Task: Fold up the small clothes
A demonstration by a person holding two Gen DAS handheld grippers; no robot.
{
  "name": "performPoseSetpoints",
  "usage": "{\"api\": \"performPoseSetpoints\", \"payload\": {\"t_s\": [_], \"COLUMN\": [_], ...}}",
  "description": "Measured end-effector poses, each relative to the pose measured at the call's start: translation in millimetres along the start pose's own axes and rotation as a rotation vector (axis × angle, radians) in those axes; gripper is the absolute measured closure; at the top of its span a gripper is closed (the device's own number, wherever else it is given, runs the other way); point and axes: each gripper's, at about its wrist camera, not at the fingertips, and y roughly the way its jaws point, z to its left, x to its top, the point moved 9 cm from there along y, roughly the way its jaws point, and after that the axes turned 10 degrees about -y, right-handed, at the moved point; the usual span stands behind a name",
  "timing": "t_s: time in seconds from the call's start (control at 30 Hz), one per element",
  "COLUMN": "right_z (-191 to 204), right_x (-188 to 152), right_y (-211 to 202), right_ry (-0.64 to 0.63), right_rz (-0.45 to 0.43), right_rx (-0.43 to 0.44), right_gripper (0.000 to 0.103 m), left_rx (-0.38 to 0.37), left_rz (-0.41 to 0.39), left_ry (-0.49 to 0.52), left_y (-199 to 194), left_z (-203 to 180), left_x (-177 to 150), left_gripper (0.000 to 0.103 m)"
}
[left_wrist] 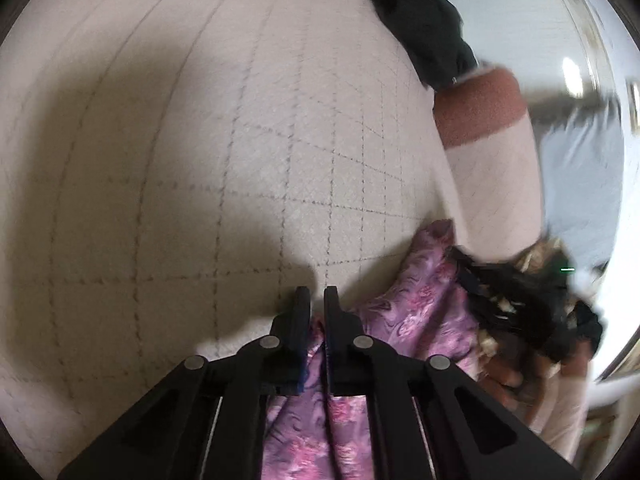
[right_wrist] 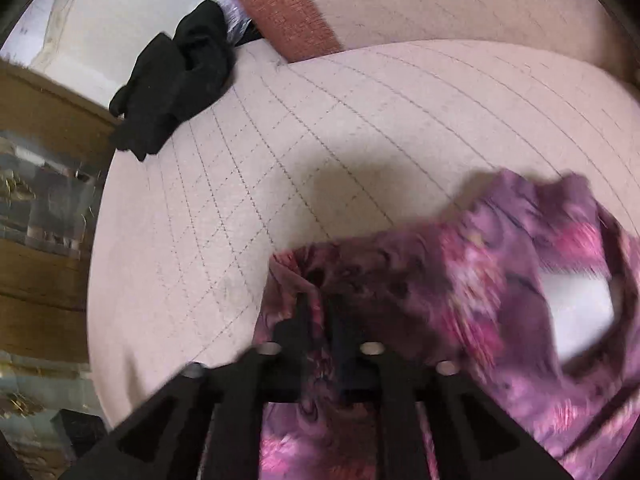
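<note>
A purple and pink floral garment [left_wrist: 420, 300] lies bunched on a pale quilted surface [left_wrist: 240, 140]. My left gripper [left_wrist: 317, 296] is shut on a fold of it, and the cloth runs down between the fingers. In the right wrist view the same garment [right_wrist: 480, 260] spreads to the right, blurred. Its near edge drapes over my right gripper [right_wrist: 322, 308], whose fingers stand close together with cloth pinched between them. At the garment's right end in the left wrist view there is a smeared dark shape [left_wrist: 520, 308] with a hand [left_wrist: 512, 376] below it.
A black garment [right_wrist: 176, 80] lies crumpled at the far left edge of the quilted surface [right_wrist: 320, 140]; it also shows as the black garment [left_wrist: 412, 20] at the top. A rust-coloured cushion [right_wrist: 280, 8] sits behind. Wooden furniture [right_wrist: 40, 120] stands beyond the left edge.
</note>
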Motion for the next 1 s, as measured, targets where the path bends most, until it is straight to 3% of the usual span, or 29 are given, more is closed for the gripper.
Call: {"api": "performPoseSetpoints", "payload": {"t_s": [0.03, 0.1, 0.17, 0.23, 0.33, 0.47, 0.53, 0.57, 0.63, 0.73, 1.0], "right_z": [4.6, 13.0, 19.1, 21.3, 9.2, -17.6, -25.6, -26.3, -22.0, -4.5, 41.4], "right_x": [-6.1, -23.6, -52.0, -96.7, -170.7, -265.6, -295.7, -307.8, -327.1, -348.0, -386.2], "right_y": [-17.7, -52.3, -92.0, -130.0, -175.0, -213.7, -227.9, -235.3, -251.7, -283.1, -354.2], "right_ry": [-0.011, -0.048, -0.065, -0.068, -0.033, -0.004, 0.022, 0.031, 0.022, -0.01, -0.053], "right_rz": [-0.021, -0.075, -0.133, -0.167, -0.209, -0.236, -0.253, -0.263, -0.285, -0.344, -0.473], "right_rx": [0.011, -0.006, -0.019, 0.017, 0.035, -0.06, -0.066, -0.057, -0.051, -0.081, -0.078], "right_gripper": [0.065, 0.04, 0.034, 0.033, 0.033, 0.033, 0.033, 0.033, 0.033, 0.033, 0.023], "left_rx": [0.013, 0.003, 0.008, 0.026, 0.044, 0.057, 0.071, 0.076, 0.076, 0.051, 0.103], "left_rz": [0.01, -0.027, -0.104, -0.149, -0.146, -0.159, -0.198, -0.216, -0.248, -0.29, -0.412], "left_ry": [0.062, 0.122, 0.184, 0.251, 0.35, 0.467, 0.535, 0.562, 0.591, 0.637, 0.77], "left_y": [-1.7, -12.0, -32.1, -50.1, -72.5, -112.2, -137.7, -149.7, -175.5, -208.9, -280.4], "left_z": [-7.1, -18.0, -26.2, -31.3, -36.3, -35.6, -36.4, -39.9, -44.3, -58.1, -76.8], "left_x": [0.4, 4.5, 7.9, 1.2, -32.2, -94.0, -121.0, -133.0, -154.3, -183.5, -236.5], "left_gripper": [0.098, 0.098, 0.09, 0.077, 0.075, 0.067, 0.058, 0.054, 0.035, 0.024, 0.02]}}
